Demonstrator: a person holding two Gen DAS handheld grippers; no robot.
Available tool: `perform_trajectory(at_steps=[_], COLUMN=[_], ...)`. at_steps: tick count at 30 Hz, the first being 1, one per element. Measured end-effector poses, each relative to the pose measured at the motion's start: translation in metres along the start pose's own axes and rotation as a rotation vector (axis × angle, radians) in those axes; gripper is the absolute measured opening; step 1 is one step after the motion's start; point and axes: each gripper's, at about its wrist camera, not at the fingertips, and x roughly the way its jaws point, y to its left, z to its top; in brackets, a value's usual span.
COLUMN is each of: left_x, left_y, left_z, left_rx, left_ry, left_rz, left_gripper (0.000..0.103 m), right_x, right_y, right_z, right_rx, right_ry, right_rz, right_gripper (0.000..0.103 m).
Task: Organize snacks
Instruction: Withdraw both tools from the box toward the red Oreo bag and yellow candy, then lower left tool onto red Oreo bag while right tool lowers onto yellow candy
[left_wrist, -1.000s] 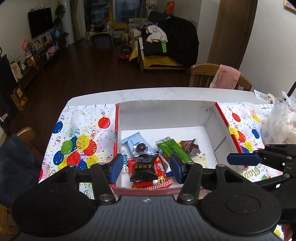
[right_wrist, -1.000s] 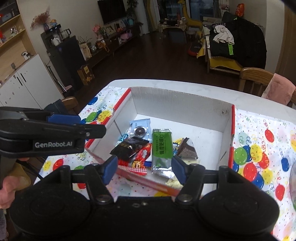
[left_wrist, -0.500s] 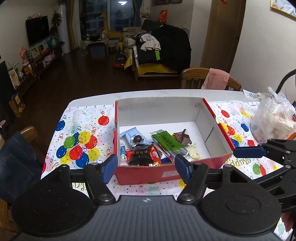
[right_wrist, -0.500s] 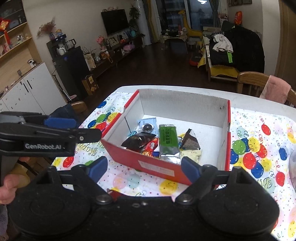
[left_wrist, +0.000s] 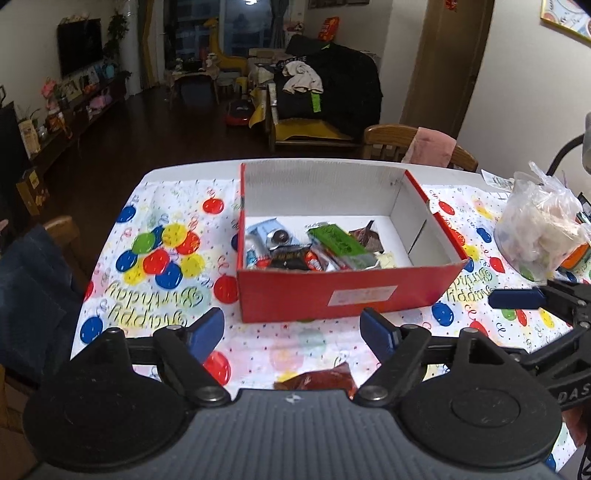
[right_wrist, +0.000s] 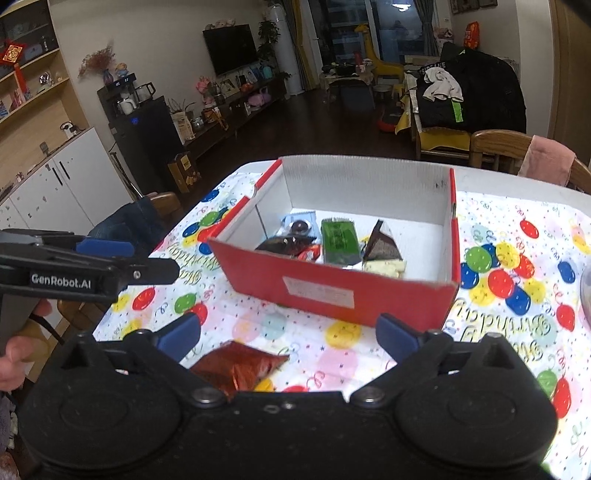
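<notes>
A red cardboard box (left_wrist: 343, 295) (right_wrist: 332, 291) with a white inside stands on the balloon-print tablecloth. In it lie several snacks, among them a green bar (left_wrist: 338, 242) (right_wrist: 340, 240), a blue packet (left_wrist: 271, 232) and a dark triangular pack (right_wrist: 382, 245). A red-brown foil packet (right_wrist: 240, 367) (left_wrist: 314, 380) lies on the cloth in front of the box. My left gripper (left_wrist: 291, 330) hovers before the box, jaws opening, nothing between them. My right gripper (right_wrist: 288, 338) is beside it, jaws opening wide over the foil packet without touching it.
A clear plastic bag (left_wrist: 539, 229) with pale contents sits on the table at the right. Wooden chairs (right_wrist: 517, 155) stand behind the table, one with a pink cloth. A dark-clothed chair (left_wrist: 33, 273) is at the left edge. A hand (right_wrist: 18, 354) holds the left gripper.
Both grippers drew back from over the box toward the near table edge and opened wider. The box front and the foil packet on the cloth have come into view.
</notes>
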Motion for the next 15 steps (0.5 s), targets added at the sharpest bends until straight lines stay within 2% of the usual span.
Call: perform_trajectory(at_steps=[3,7,15], left_x=[0.004,0.019,0.07], left_y=[0.004,0.0,-0.027], left_z=[-0.009,-0.016,-0.016], left_rx=[-0.032,-0.035,-0.004], left_ry=[0.029,0.11,0.35], left_rz=[-0.016,-0.039,-0.014], left_gripper=[0.083,0.083,0.083], right_x=[-0.002,-0.002,-0.008], right_y=[0.001,0.002,0.002], right_z=[-0.012,-0.03,-0.055], right_rx=[0.008,0.018,0.004], right_ry=[0.0,0.021,0.049], right_rz=[-0.005,-0.007,-0.057], right_gripper=[0.103,0.103,0.103])
